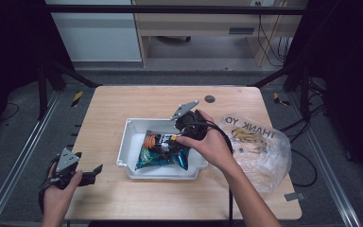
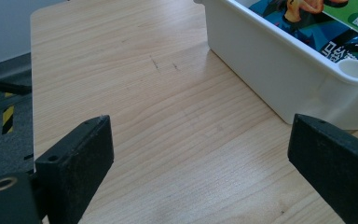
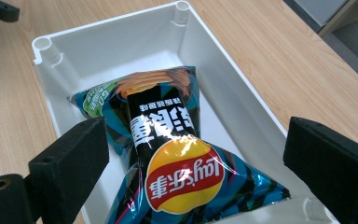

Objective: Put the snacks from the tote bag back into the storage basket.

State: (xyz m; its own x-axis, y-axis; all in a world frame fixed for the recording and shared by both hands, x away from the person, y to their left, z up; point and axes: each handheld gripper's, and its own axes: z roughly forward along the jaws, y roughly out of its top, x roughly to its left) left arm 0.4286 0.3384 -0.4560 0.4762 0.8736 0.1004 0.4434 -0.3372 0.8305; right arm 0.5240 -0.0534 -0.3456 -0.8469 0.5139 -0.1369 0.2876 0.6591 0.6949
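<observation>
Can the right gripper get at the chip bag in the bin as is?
Probably yes. The right gripper hangs open right above the chip bag, which lies exposed in the white bin. Nothing covers it, and its jaws stand wider than the bag's middle.

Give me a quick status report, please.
Both hand-held grippers open: left idle on table, right above chip bag. Bag lies in white bin. Nothing blocking.
</observation>
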